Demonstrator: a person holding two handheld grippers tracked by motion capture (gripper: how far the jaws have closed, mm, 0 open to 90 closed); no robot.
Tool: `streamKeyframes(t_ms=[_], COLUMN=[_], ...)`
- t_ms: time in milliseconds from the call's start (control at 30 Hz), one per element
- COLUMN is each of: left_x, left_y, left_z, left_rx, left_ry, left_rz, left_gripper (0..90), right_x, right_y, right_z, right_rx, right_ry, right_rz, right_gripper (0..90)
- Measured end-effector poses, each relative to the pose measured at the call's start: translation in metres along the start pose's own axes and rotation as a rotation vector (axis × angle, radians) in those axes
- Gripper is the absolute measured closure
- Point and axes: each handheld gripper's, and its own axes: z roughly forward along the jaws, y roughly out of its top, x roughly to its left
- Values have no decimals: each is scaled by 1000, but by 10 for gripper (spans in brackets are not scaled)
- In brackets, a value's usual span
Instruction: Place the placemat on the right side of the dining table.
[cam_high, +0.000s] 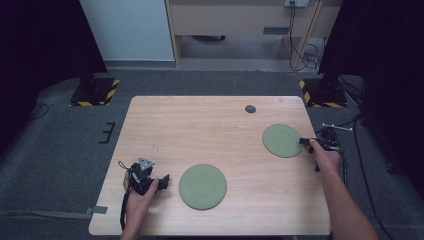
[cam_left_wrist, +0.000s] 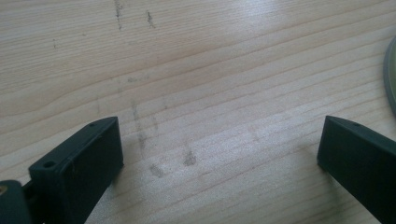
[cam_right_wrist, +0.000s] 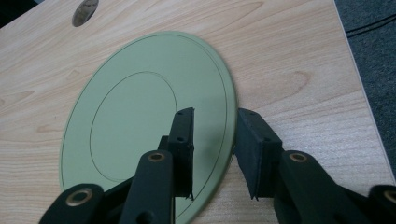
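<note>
High view: I see two green plates on the table (cam_high: 150, 120).
Right hand (cam_high: 322, 155): forearm angled in from the table's right edge.
Right gripper (cam_right_wrist: 215, 140): narrowly parted, astride the far plate (cam_right_wrist: 140, 107) rim, not pressing.
Left gripper (cam_left_wrist: 219, 154): wide, empty, left of the near plate (cam_high: 202, 186).

The rectangular table top (cam_high: 215, 125) is pale wood or wood-look laminate, with a smooth, faintly sheeny grain and a few dull grey scuffs. The round sage-green plate (cam_right_wrist: 140, 107) at the right looks like matt plastic, perhaps melamine, with fine engraved rings; the round sage-green plate near the front (cam_high: 202, 186) has the same flat finish. The right gripper (cam_right_wrist: 214, 140) has matt black plastic jaws with brass-coloured rivets. The floor (cam_high: 60, 150) resembles rough grey carpet.
</note>
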Motion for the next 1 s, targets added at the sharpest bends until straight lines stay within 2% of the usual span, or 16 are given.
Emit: streamKeyframes(t_ms=[600, 733, 867, 1000], left_x=[0, 0, 0, 0], left_y=[0, 0, 0, 0], left_z=[0, 0, 0, 0], left_rx=[0, 0, 0, 0], left_ry=[0, 0, 0, 0], left_rz=[0, 0, 0, 0], left_gripper=[0, 0, 0, 0], right_x=[0, 0, 2, 5], right_y=[1, 2, 3, 4], right_z=[-5, -6, -8, -8], right_rx=[-26, -29, -32, -31], right_ry=[-10, -15, -29, -40], right_rz=[-10, -7, -1, -16], right_gripper=[582, 535, 434, 347])
